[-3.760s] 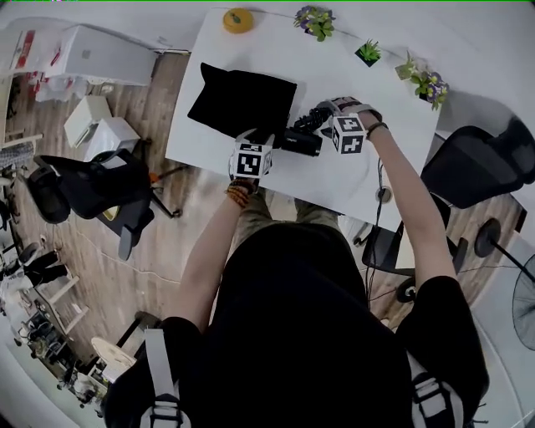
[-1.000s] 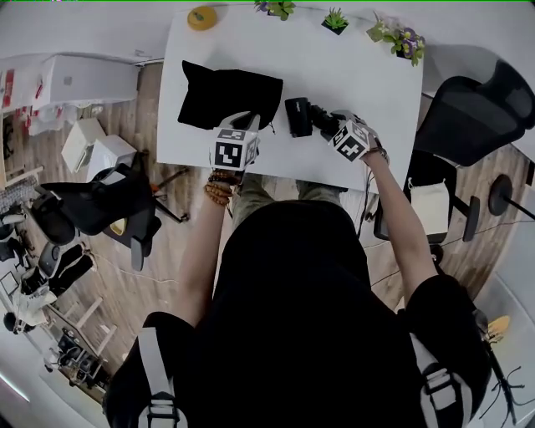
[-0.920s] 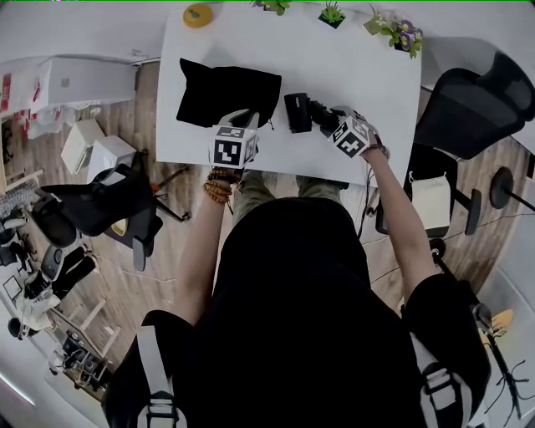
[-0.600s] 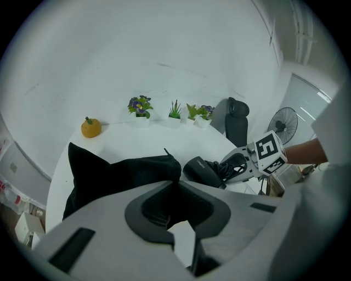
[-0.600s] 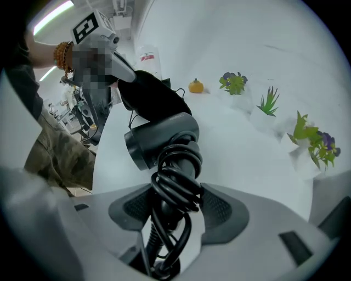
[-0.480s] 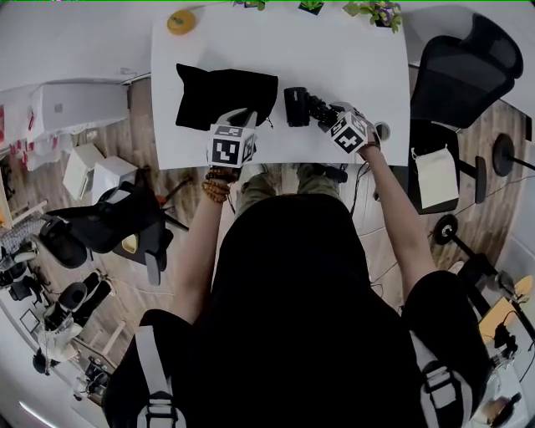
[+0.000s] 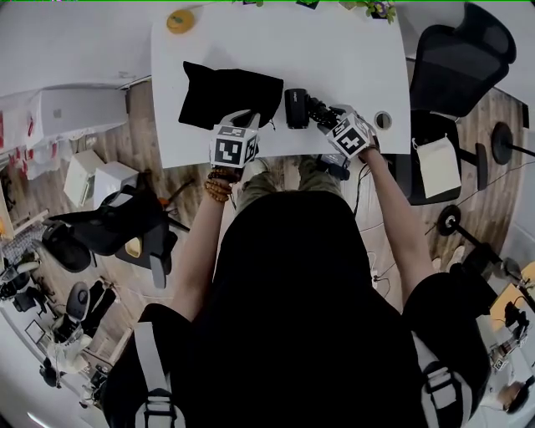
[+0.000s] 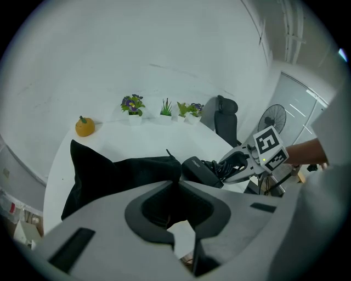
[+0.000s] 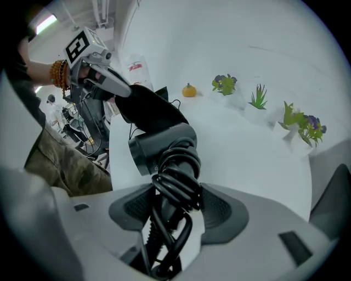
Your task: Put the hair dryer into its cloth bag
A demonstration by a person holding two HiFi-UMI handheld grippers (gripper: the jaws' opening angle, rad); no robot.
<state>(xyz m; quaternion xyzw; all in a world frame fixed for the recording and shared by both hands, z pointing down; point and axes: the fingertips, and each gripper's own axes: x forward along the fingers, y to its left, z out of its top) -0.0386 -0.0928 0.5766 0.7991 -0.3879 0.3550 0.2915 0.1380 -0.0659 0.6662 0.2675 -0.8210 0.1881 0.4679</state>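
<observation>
The left gripper (image 8: 176, 184) was pressed nearly together on the near corner of the cloth bag (image 7: 224, 96), which lay flat on the white surface (image 7: 343, 58); the right gripper (image 9: 175, 193) stood wide, clamped on the handle of the hair dryer (image 9: 159, 144) through its wound cord (image 9: 176, 175); the dryer's barrel sat just beside the bag's mouth, apart from it.

The mouth looked slack, since only one edge was pinched; the barrel would likely shove the bag along rather than enter; the cord coils might also roll under the pads and let the dryer twist or slip.

Both grippers worked close to the surface's near edge, so a dropped dryer could fall to the floor; beyond the bag lay bare room up to the plants (image 9: 258, 97) and orange ornament (image 7: 180, 21); the chair (image 7: 456, 54) stood well apart.
</observation>
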